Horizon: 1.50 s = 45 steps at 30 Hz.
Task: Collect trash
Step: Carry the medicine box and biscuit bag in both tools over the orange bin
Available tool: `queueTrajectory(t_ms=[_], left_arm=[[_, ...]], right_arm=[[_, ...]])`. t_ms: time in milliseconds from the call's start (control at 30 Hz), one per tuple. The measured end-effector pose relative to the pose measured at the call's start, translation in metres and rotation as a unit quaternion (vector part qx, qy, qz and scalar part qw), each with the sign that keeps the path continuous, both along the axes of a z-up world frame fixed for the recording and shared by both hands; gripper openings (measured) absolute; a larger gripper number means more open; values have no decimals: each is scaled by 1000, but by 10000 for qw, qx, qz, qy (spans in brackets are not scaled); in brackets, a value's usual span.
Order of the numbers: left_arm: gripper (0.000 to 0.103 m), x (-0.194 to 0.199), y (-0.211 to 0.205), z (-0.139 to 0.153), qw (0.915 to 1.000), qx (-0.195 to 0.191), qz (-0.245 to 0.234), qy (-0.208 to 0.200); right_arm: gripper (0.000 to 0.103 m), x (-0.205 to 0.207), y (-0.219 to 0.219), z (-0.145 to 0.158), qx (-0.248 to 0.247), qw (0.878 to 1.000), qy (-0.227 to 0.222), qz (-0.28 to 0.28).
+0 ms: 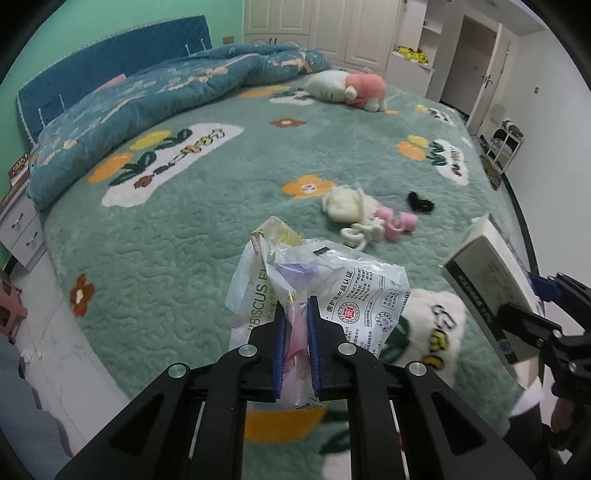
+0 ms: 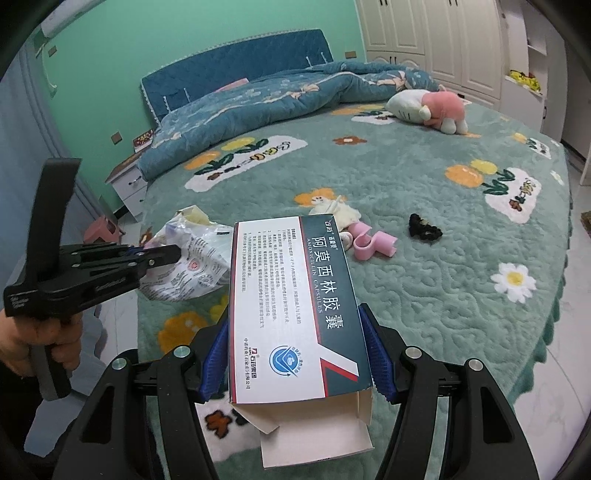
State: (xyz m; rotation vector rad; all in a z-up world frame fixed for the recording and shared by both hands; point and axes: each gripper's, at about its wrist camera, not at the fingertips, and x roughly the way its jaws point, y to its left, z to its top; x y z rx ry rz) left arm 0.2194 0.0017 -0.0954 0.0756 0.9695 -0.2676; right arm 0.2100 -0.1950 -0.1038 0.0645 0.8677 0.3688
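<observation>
Left wrist view, nearest first: the left gripper (image 1: 297,314) is clamped on a crumpled plastic wrapper (image 1: 332,291), its blue pads (image 1: 279,343) pinching the thin film so that the printed bag and a scrap of white paper stick up above the fingertips, clear of the bed. To the right in the same view, the right gripper (image 1: 532,295) holds the medicine box (image 1: 484,269) just beside the wrapper.

The right wrist view shows that box (image 2: 295,306) from above: a white and dark teal carton with a red stripe, gripped across its width between the right gripper's (image 2: 295,354) blue pads (image 2: 376,358), jaws standing fairly wide around it. Its near end flap hangs open toward the camera. At the left edge a hand (image 2: 37,339) grips the handle of the left gripper (image 2: 173,253), whose tips are buried in the wrapper (image 2: 192,266).

Under both lies the green bedspread (image 1: 184,229), quilted and patterned with orange, yellow and white flowers. Farther out on it sit a cream knitted item (image 1: 347,206) with a coiled cord, pink hair rollers (image 1: 397,223) touching it, and, a little apart to the right, a black scrunchie (image 1: 419,202).

Beyond those, a plush toy (image 1: 351,88) in white and pink lies near the far edge, and a rumpled blue floral duvet (image 1: 147,99) runs along the blue headboard (image 1: 110,55). White wardrobe doors (image 1: 321,26) close the back of the room.
</observation>
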Motion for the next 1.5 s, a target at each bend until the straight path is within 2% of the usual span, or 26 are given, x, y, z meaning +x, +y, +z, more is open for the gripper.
queueTrajectory(t_ms=[433, 600, 733, 967, 1167, 1200, 1500], left_arm=[[12, -71, -46, 28, 9975, -79, -671, -213], [12, -90, -77, 35, 9932, -85, -1119, -310], [12, -105, -114, 41, 9859, -108, -1629, -377], [12, -139, -187, 47, 9636, -153, -2622, -492], [12, -177, -249, 44, 9357, -198, -3495, -444], [12, -187, -262, 42, 9284, -197, -3686, -425], [12, -242, -330, 28, 8836, -88, -4670, -330]], right_arm=[[64, -82, -32, 30, 45, 9990, -237, -387], [64, -119, -62, 37, 24, 9962, -342, -805], [64, -150, -93, 42, 39, 9912, -432, -1254], [64, -222, -164, 46, -18, 9710, -520, -2334], [64, -291, -219, 41, -87, 9452, -469, -3231], [64, -304, -227, 39, -95, 9403, -452, -3372], [64, -390, -279, 21, -89, 9016, -286, -4315]])
